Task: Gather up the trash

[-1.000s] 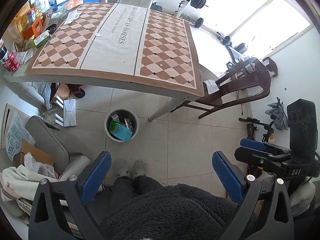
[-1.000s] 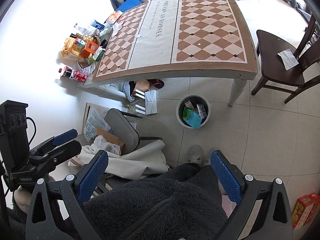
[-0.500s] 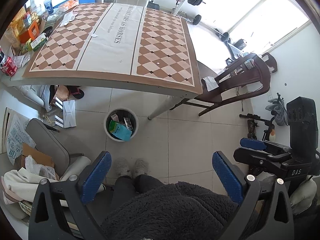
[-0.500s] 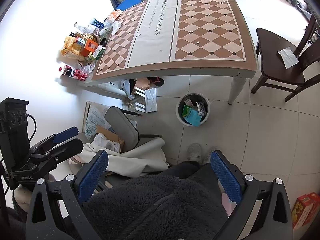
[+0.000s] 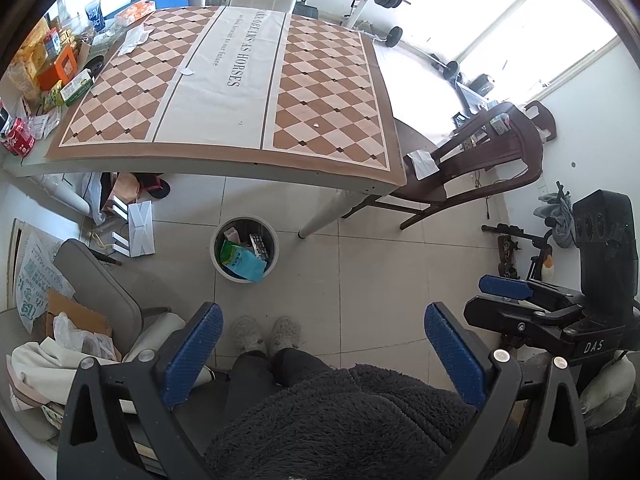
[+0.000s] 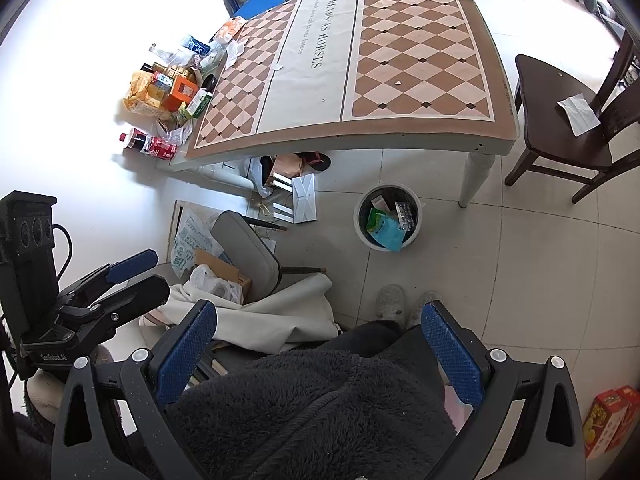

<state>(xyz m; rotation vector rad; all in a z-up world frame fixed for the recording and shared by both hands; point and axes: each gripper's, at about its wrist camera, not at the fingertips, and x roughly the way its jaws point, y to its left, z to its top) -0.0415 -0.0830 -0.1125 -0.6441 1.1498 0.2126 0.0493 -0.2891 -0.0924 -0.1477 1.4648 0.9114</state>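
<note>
- Left claw (image 5: 320, 354): jaws spread wide, nothing between them, held high over the person's lap and well apart from any trash.
- Right claw (image 6: 318, 352): likewise wide and unloaded, also above the lap.
- Bin (image 6: 362, 236): round, pale, on the floor tiles near the worktop leg; already holds a green packet (image 6: 384, 226) and a blister pack. Risk: the packet leans over the rim, so another drop may push it out.
- Worktop (image 5: 224, 152): checkered cover largely bare; small white scraps (image 5: 316, 124) lie on it. Risk: flat, tiny scraps may slip from wide pads or be missed altogether.
- Clutter pile (image 6: 168, 92): boxes, bags and a cola bottle (image 6: 150, 145) at the worktop's far end. Risk: goods and trash sit mixed, so the wrong item may be taken.
- Paper on chair (image 6: 578, 110): light sheet on a dark seat. Risk: reaching from this height may nudge it onto the floor.
</note>
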